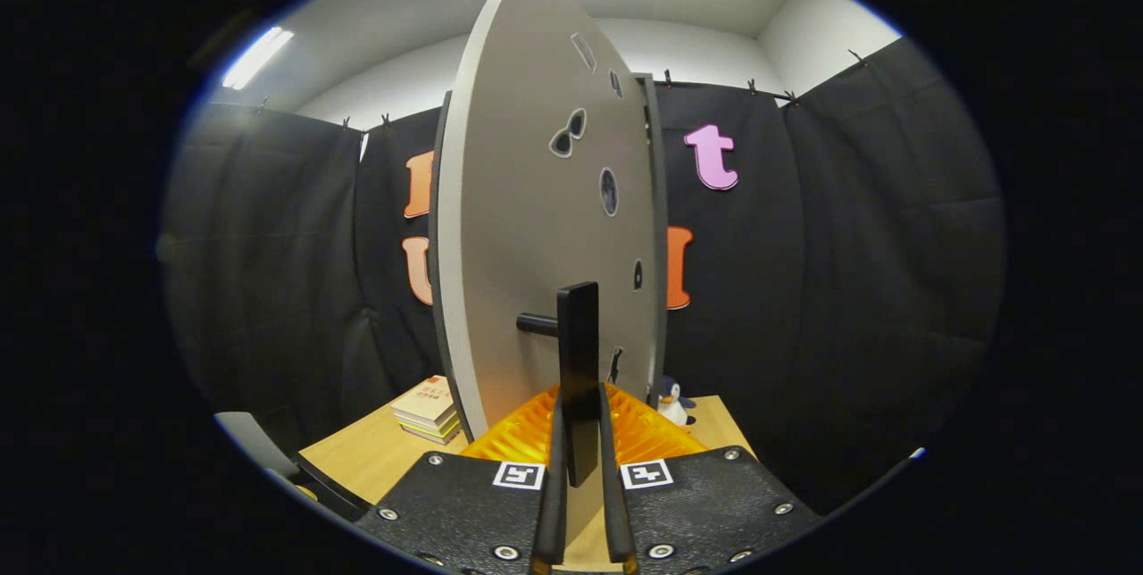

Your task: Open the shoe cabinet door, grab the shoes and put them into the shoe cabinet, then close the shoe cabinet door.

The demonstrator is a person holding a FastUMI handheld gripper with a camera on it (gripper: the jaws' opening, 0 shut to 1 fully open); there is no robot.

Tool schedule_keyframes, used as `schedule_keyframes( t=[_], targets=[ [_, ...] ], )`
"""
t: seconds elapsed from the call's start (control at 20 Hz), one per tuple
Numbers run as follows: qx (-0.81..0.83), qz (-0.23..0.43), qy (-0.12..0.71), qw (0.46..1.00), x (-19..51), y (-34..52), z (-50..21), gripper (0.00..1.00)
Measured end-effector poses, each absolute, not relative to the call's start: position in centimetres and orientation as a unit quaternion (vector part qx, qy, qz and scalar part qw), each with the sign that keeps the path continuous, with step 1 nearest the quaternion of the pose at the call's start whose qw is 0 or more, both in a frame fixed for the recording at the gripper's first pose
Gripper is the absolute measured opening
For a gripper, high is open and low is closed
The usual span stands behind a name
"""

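Observation:
The grey shoe cabinet door stands swung out towards me, edge-on, with small dark sticker shapes on its face. Its black bar handle sticks out on a short black post and runs down between my fingers. My gripper is shut on this handle, both fingers pressing its lower part. The cabinet body shows as a thin grey edge behind the door. No shoes can be seen.
A wooden table lies below, with a stack of books left of the door and a small penguin toy to its right. Black cloth walls close in all around.

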State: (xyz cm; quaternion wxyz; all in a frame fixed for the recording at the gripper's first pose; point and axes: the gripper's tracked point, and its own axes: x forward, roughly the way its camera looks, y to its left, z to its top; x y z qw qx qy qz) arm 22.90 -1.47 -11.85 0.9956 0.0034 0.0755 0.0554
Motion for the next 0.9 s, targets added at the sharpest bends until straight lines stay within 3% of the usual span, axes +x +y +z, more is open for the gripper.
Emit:
schedule_keyframes(
  t=[0.35, 0.5, 0.9],
  targets=[
    [0.016, 0.027, 0.099, 0.995, 22.1, -8.8, -13.6, 0.17],
    [0.016, 0.01, 0.096, 0.995, 22.1, -12.1, -13.7, 0.09],
    [0.007, 0.03, 0.08, 0.996, 21.3, -12.7, -13.4, 0.12]
  ],
)
